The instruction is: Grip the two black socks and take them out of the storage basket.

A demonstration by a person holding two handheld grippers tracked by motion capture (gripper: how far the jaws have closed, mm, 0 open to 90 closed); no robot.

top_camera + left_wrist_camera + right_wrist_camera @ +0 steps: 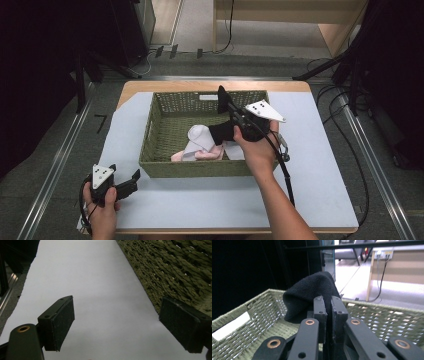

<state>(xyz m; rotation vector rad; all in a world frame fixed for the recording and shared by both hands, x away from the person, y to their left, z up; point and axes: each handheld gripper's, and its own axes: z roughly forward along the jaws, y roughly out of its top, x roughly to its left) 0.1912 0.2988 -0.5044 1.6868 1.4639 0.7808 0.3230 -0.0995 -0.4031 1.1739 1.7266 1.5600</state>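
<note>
Two grippers in play. Right gripper [226, 102] is raised over the woven basket [150, 145], its jaws pressed together on a black sock [222, 131] — in the right gripper view the sock's [308, 297] fabric is pinched between the two black jaws and bulges up and to the left above them. In the high view one end of the sock sticks up past the jaw tips toward the basket's far wall, while the rest hangs down by the person's right hand [257, 150], reaching toward the basket floor; whether it touches the floor I cannot tell.

Basket contents below the held sock: a white sock [197, 136] and a pink sock [200, 155], lying together near the front wall, the white one partly on top of the pink one.

Left gripper [131, 181] rests low at the front left of the table [320, 170], just outside the basket's front left corner. Its jaws stand wide apart with nothing between them — the left gripper view shows bare pale table surface between the two pads, and the basket's [175, 272] woven wall runs close beside the right-hand pad. Left hand [102, 207] holds the gripper body near the table's front edge.
</note>
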